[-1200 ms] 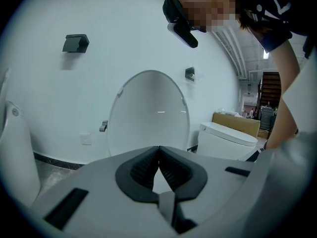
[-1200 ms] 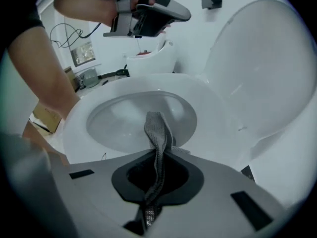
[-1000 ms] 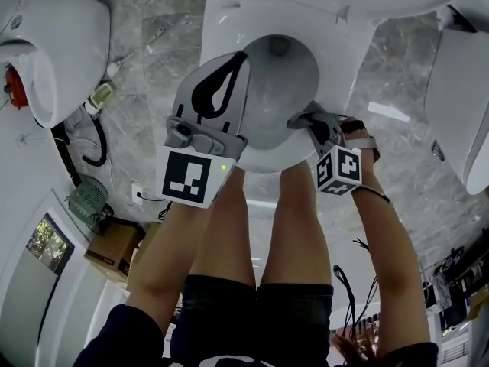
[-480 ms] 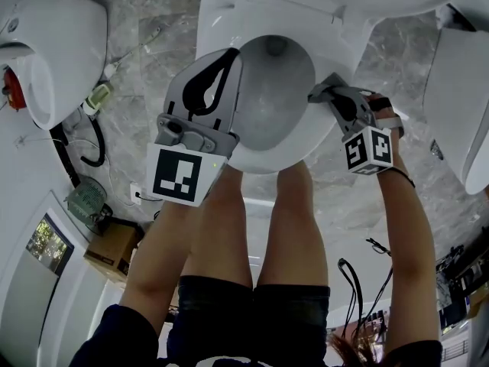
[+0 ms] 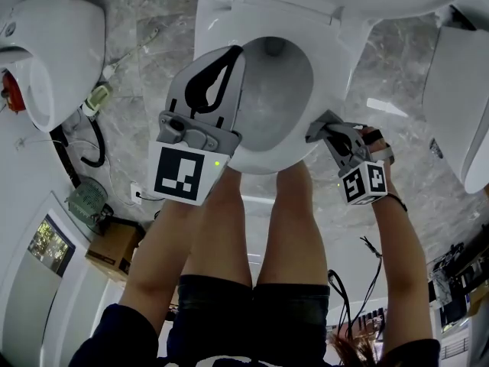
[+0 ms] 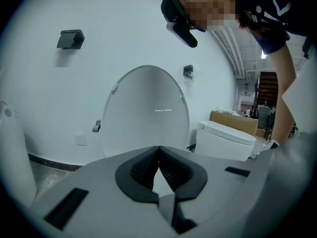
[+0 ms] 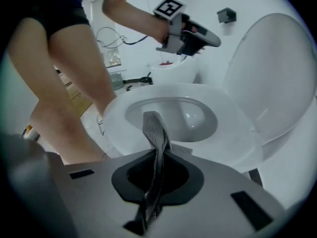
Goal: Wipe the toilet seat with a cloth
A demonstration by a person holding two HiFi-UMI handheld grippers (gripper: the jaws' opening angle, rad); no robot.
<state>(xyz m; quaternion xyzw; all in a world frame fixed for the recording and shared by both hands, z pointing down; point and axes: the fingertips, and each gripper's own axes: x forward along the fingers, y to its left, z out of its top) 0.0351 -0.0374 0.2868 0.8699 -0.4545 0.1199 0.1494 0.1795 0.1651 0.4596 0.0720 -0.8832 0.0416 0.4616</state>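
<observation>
The white toilet seat (image 5: pixel 263 161) lies down around the open bowl, with the lid (image 7: pixel 277 73) raised behind it. My right gripper (image 5: pixel 315 132) is at the seat's near right edge, shut on a grey cloth (image 7: pixel 154 133) that sticks out past its jaws towards the seat (image 7: pixel 223 143). I cannot tell whether the cloth touches the rim. My left gripper (image 5: pixel 238 52) hovers over the left side of the bowl, shut with nothing in it. In the left gripper view it (image 6: pixel 158 150) points at the raised lid (image 6: pixel 146 108).
The person's bare legs (image 5: pixel 229 228) stand against the front of the bowl. Other white toilets stand at the left (image 5: pixel 53 52) and right (image 5: pixel 458 90). A cardboard box (image 5: pixel 113 247), a black cable (image 5: pixel 95 140) and a wall socket lie at the left on the marble floor.
My right gripper went with the cloth from the seat's front rim out along the right side, then back toward the person. The left gripper has barely moved.
</observation>
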